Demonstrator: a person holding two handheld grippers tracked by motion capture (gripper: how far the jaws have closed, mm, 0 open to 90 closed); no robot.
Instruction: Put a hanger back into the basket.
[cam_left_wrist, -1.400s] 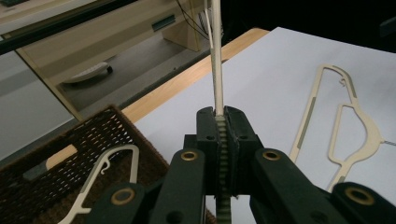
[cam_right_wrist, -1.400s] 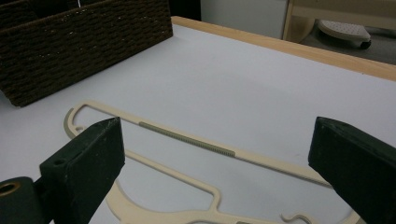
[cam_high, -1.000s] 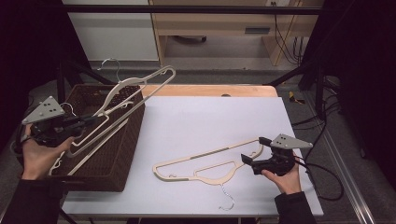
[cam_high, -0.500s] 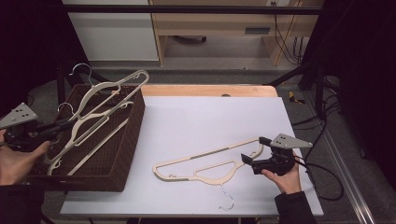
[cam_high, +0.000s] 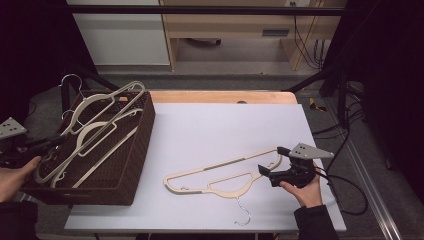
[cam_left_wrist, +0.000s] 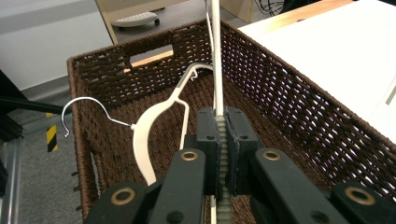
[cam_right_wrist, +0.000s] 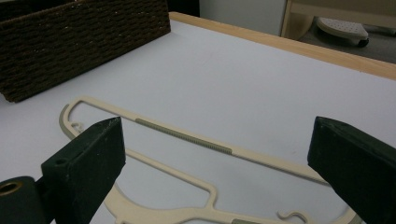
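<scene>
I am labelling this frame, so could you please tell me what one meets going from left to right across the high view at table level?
Left gripper → wicker basket holding hangers → cream hanger lying on the white table → right gripper.

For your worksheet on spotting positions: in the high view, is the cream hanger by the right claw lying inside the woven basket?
No, that hanger lies flat on the white table, apart from the basket at the left.

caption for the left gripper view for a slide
Left gripper clamped on a cream hanger's bar over the brown wicker basket, another hanger inside.
</scene>
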